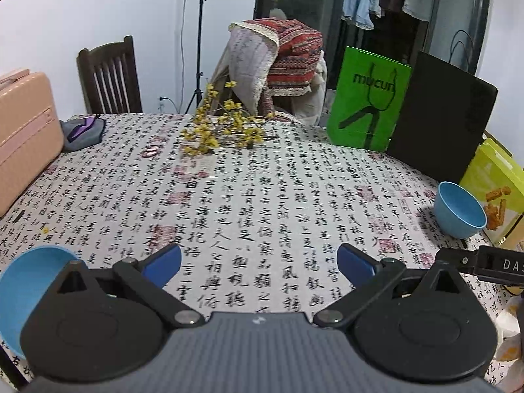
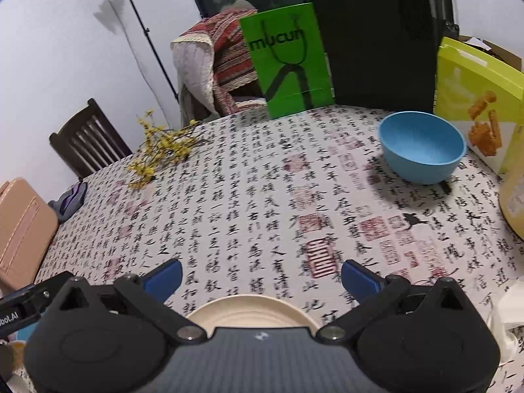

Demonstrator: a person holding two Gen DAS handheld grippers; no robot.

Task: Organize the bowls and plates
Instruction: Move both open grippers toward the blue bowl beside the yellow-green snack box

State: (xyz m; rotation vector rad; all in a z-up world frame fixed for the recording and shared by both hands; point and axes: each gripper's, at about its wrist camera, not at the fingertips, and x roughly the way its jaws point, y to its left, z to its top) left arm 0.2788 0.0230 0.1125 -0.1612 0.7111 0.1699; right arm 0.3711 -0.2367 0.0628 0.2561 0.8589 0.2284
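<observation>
Both hand-held grippers hover over the counter point(image 1: 249, 196) with fingers spread apart and nothing between them: the left hand-held gripper point(image 1: 258, 263) and the right hand-held gripper point(image 2: 262, 276). One blue bowl point(image 2: 422, 147) stands upright at the far right of the counter, near a yellow bag point(image 2: 475, 98), and a second bowl point(image 1: 26, 281) sits just left of the left hand-held gripper. A cream plate point(image 2: 252, 311) lies on the counter directly under the right hand-held gripper, partly hidden by its body.
</observation>
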